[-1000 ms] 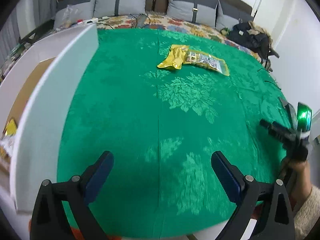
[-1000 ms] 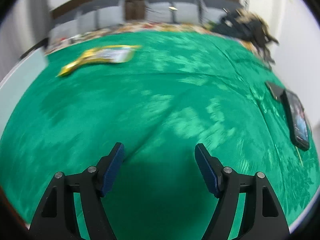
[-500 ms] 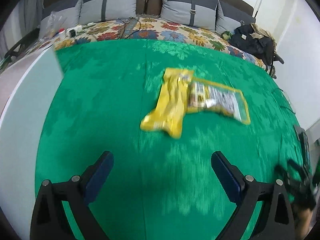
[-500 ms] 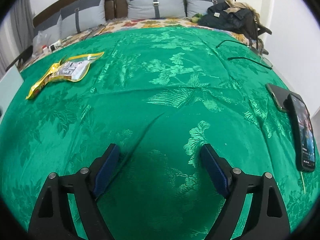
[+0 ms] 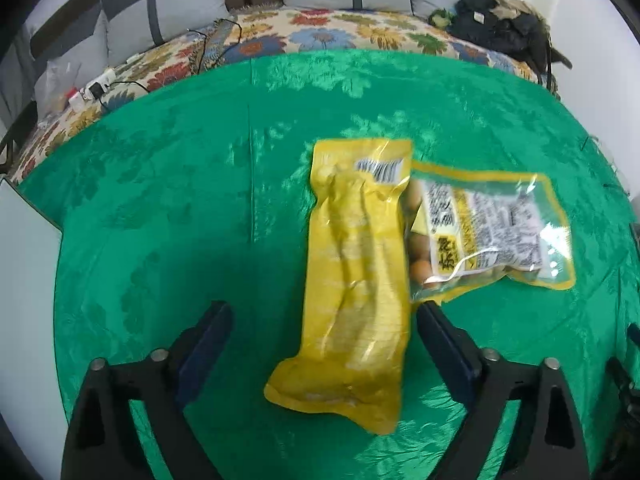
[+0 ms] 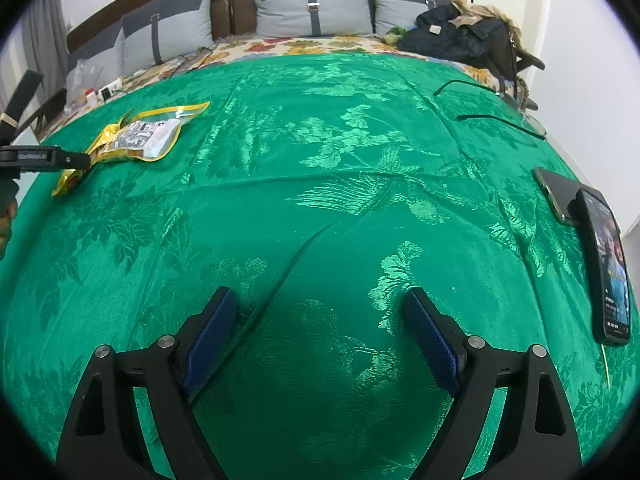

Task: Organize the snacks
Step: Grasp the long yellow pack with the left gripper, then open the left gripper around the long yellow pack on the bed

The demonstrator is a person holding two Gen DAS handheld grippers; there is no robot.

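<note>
Two snack packs lie side by side on the green cloth. The long yellow pack runs between the fingers of my left gripper, whose jaws are closing; the pads stand apart from it. A labelled yellow-edged pack lies partly under its right side. In the right wrist view both the labelled pack and the long pack's end sit far left, with one left finger over them. My right gripper hangs open above bare cloth, holding nothing.
A white box wall stands at the left edge. Two phones lie at the cloth's right edge, with a black cable behind them. Pillows, a floral blanket and a dark bag lie at the back.
My left gripper has swept from beside the white box across the cloth to straddle the long yellow pack, and its jaws have narrowed a little. My right gripper's jaws widened, then it held still.
</note>
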